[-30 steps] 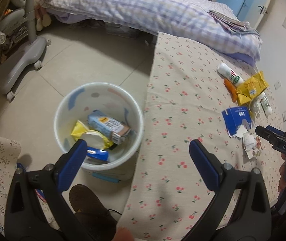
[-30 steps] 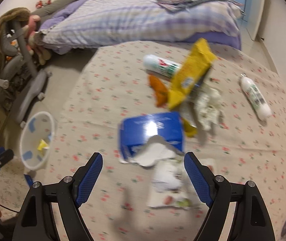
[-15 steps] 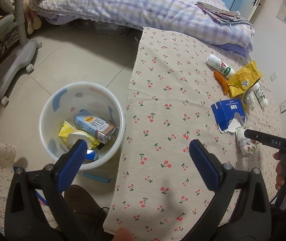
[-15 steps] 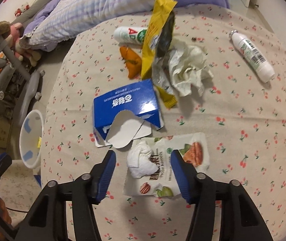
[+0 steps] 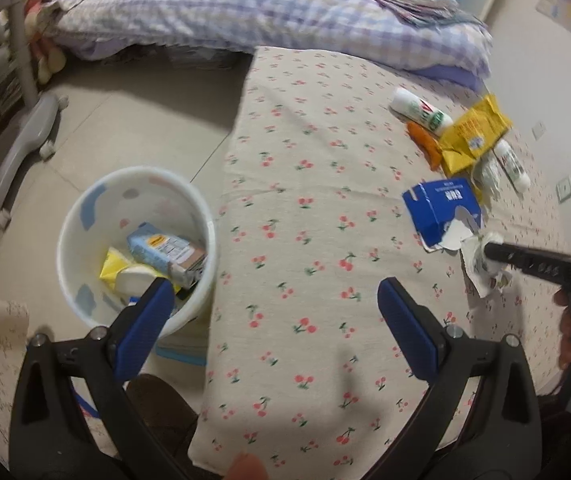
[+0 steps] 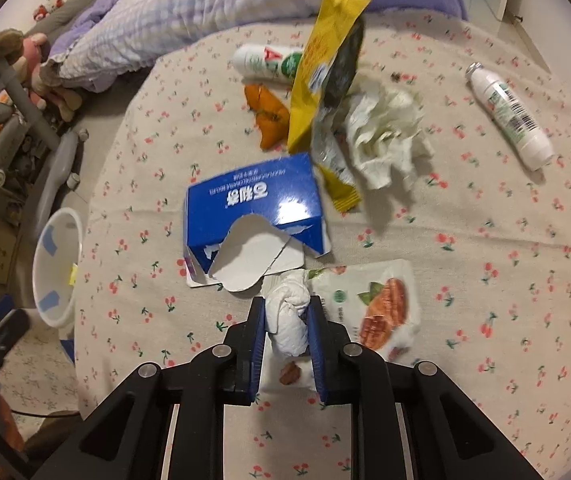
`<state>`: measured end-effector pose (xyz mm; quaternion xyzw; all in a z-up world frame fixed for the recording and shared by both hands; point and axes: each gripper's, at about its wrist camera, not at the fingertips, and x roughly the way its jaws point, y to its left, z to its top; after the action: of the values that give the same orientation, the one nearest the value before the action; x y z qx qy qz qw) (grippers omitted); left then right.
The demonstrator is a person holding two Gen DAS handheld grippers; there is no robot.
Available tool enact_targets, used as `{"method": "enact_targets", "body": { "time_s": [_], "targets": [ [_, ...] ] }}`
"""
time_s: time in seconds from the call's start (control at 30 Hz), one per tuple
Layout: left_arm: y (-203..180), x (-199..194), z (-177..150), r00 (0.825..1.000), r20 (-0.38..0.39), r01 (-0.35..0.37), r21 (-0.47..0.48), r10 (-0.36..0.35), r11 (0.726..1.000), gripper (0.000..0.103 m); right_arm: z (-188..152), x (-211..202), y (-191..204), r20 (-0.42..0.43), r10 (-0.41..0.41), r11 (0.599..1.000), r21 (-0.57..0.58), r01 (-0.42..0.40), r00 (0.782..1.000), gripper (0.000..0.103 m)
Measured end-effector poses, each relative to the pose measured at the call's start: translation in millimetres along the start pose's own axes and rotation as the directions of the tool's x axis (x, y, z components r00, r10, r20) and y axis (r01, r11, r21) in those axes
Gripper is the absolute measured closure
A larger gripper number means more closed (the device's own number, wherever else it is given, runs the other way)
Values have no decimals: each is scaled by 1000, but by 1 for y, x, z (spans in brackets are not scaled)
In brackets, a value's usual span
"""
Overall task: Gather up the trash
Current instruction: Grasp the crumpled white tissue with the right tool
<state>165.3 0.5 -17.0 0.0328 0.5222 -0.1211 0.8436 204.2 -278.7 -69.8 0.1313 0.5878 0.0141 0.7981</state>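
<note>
On the cherry-print tablecloth (image 6: 485, 240), right gripper (image 6: 287, 314) has its blue fingers (image 6: 258, 320) pinched onto a crumpled white tissue wad (image 6: 288, 320), which sits on the edge of a flat nut snack pouch (image 6: 381, 304). Just past the wad, touching it, a torn blue carton (image 6: 253, 208) with its white flap ripped open. Beyond that a yellow wrapper (image 6: 321, 60) propped up, orange peel (image 6: 269, 116) beside it, a bigger crumpled tissue (image 6: 385, 136) to its right, one white bottle (image 6: 265, 62) behind the wrapper and another white bottle (image 6: 509, 116) well apart at far right. Left gripper (image 5: 277, 308) hangs above the table edge, blue fingers (image 5: 145, 332) spread wide, nothing between them. Off the table's left side, white trash bin (image 5: 85, 208) on the tiled floor, holding a light-blue drink carton (image 5: 161, 248), yellow packet and a white lid-like piece. Bed with checked quilt (image 5: 245, 12) behind the table.
</note>
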Motion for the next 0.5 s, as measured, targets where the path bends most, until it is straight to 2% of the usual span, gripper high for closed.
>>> {"method": "enact_targets", "body": {
  "time_s": [0.1, 0.23, 0.4, 0.5],
  "targets": [
    [-20, 9, 4, 1000, -2, 5, 55, -5, 998, 2, -1, -15, -10, 33, 3, 1000, 13, -3, 999, 82],
    [-59, 25, 12, 1000, -1, 23, 148, -23, 989, 2, -2, -32, -29, 79, -37, 999, 30, 35, 996, 82],
    [-101, 47, 21, 999, -6, 41, 237, -41, 971, 2, -7, -38, -61, 76, -73, 996, 63, 68, 994, 82],
    [-117, 59, 24, 999, -6, 52, 258, -52, 965, 2, -9, -40, -81, 71, -80, 994, 87, 74, 994, 82]
  ]
}}
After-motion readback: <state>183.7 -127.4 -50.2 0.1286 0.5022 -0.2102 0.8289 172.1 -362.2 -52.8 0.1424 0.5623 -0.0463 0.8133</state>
